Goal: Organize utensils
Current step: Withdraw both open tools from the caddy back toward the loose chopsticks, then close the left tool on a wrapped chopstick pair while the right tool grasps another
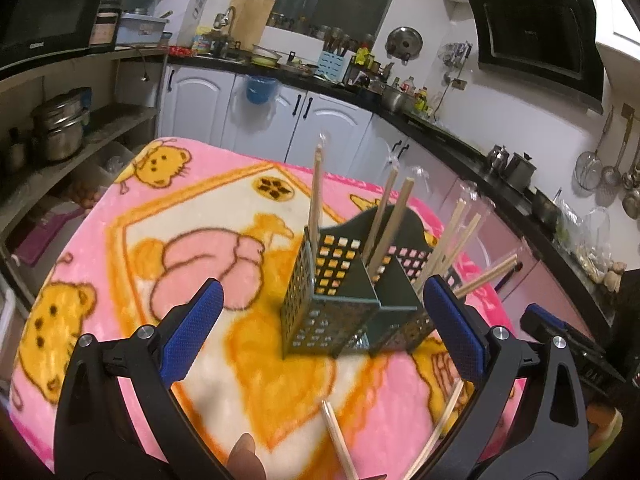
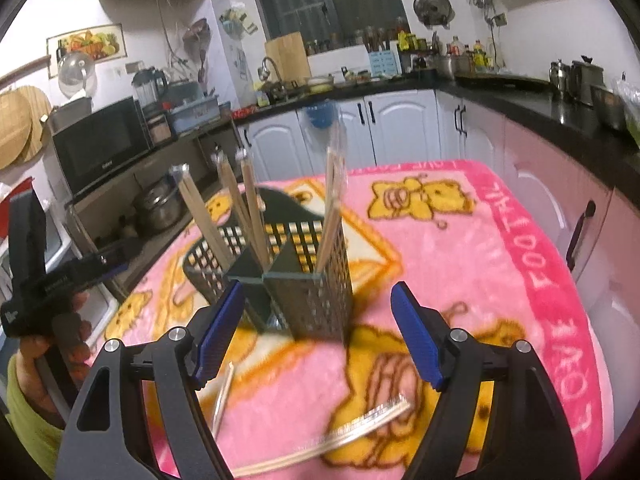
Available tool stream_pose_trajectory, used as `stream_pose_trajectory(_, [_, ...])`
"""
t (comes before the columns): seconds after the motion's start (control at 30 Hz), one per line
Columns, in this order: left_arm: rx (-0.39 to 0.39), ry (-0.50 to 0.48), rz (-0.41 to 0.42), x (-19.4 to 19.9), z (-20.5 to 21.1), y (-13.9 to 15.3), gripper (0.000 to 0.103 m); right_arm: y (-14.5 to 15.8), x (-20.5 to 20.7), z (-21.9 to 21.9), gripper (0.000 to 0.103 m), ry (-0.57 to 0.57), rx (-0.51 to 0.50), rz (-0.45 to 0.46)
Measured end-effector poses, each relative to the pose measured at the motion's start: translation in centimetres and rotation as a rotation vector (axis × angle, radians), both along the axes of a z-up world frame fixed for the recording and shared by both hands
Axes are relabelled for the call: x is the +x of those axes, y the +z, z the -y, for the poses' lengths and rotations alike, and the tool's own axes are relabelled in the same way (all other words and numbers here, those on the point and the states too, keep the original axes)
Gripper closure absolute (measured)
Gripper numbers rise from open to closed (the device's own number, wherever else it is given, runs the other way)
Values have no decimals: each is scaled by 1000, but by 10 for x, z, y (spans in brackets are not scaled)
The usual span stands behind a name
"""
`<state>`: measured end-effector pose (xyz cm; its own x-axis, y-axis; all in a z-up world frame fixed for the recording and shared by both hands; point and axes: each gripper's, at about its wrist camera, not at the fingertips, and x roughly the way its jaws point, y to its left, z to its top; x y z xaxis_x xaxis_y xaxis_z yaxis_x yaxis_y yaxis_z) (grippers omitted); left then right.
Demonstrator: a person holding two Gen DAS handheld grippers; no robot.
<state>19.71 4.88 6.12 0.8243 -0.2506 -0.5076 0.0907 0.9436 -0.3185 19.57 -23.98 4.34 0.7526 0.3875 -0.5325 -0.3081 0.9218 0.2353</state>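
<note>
From the left wrist camera, the left gripper (image 1: 322, 332) hangs released, jaws wide and empty, before a dark perforated utensil holder (image 1: 348, 300) standing on the pink blanket-covered desk (image 1: 120, 240); chopsticks (image 1: 386, 222) rise from its compartments, and loose ones (image 1: 340, 440) lie near the camera. From the right wrist camera, the right gripper (image 2: 320, 332) is likewise released, facing the holder (image 2: 308, 284), with wrapped chopsticks (image 2: 340, 436) lying on the blanket below.
</note>
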Motion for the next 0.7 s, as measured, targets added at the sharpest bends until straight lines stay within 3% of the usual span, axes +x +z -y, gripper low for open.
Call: stream_pose_trajectory(0.7, [15, -35, -111, -12, 10, -44, 11, -55, -17, 3, 30, -3, -21, -143])
